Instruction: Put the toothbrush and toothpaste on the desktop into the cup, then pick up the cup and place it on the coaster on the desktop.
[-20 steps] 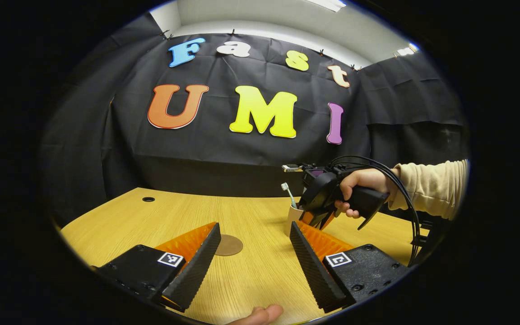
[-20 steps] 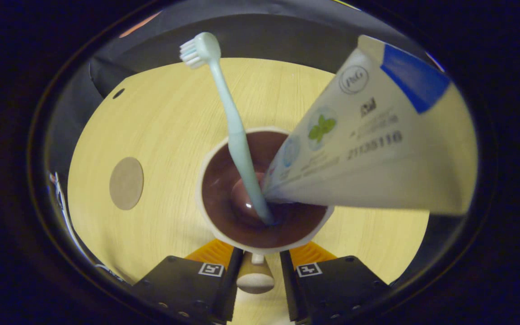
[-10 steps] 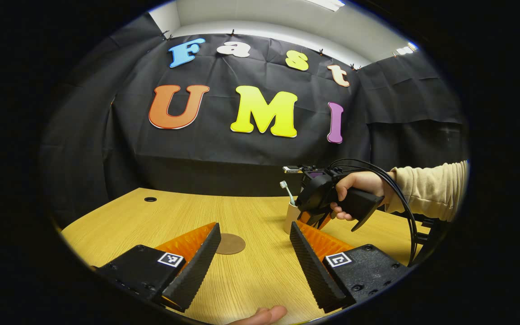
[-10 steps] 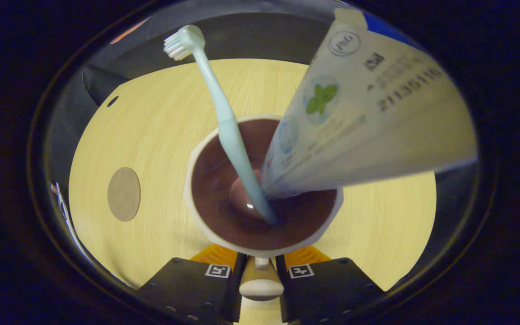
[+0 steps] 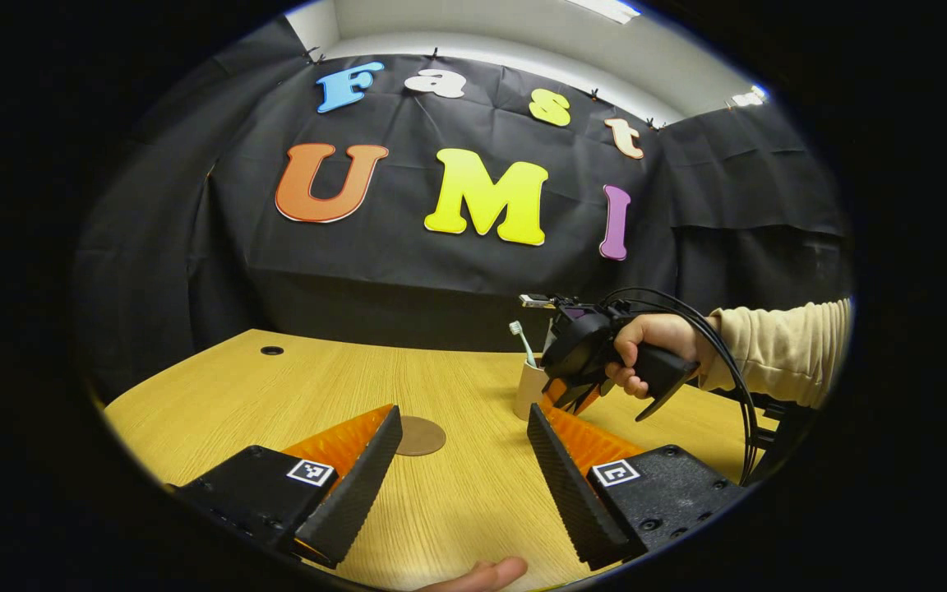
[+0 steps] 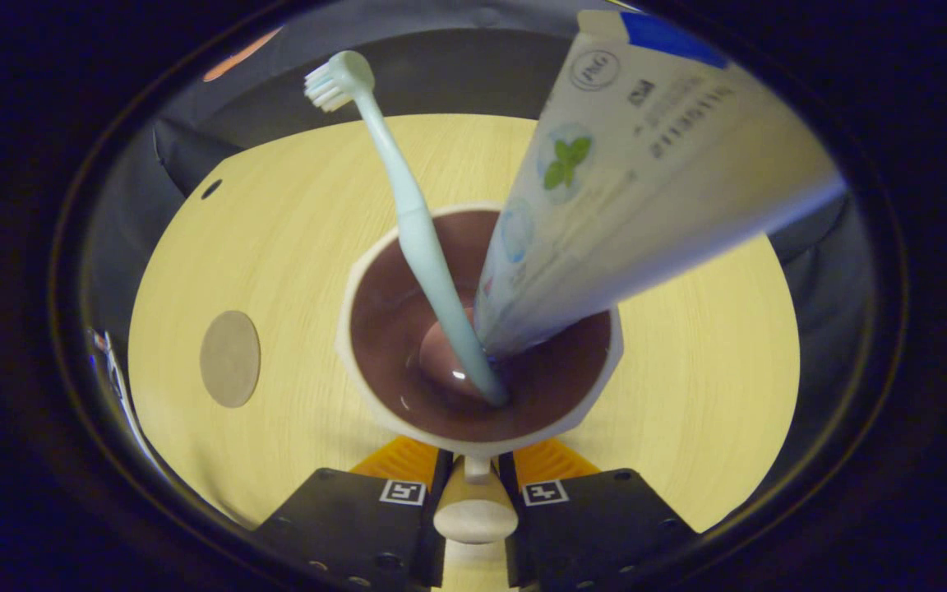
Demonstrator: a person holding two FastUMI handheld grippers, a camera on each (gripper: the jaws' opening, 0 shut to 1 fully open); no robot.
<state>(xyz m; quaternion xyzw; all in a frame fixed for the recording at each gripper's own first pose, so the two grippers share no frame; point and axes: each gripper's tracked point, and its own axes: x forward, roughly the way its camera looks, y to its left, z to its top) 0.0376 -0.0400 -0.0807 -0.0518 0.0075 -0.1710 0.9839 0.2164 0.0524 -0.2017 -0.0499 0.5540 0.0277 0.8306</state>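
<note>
A white cup (image 6: pixel 345 329) with a dark inside holds a pale blue toothbrush (image 6: pixel 412 222) and a white toothpaste tube (image 6: pixel 630 181), both leaning out over its rim. My right gripper (image 6: pixel 476 473) is shut on the cup's handle (image 6: pixel 475 520). The round brown coaster (image 6: pixel 229 358) lies on the desk to the cup's left. In the left gripper view the cup (image 5: pixel 528 393) stands right of the coaster (image 5: pixel 419 436), with a hand (image 5: pixel 646 337) holding the right gripper (image 5: pixel 576 395). My left gripper (image 5: pixel 464 444) is open over the near desk, holding nothing.
The wooden desk (image 5: pixel 317 386) has a small cable hole (image 5: pixel 271 350) at its far left corner. Black cables loop from the right gripper over a cream sleeve (image 5: pixel 778 349). A fingertip (image 5: pixel 482 571) shows at the desk's near edge.
The cup in the right gripper has shifted slightly left toward the coaster. The toothpaste tube has swung inside the cup, from leaning far right to more upright. The left gripper tilted slightly.
</note>
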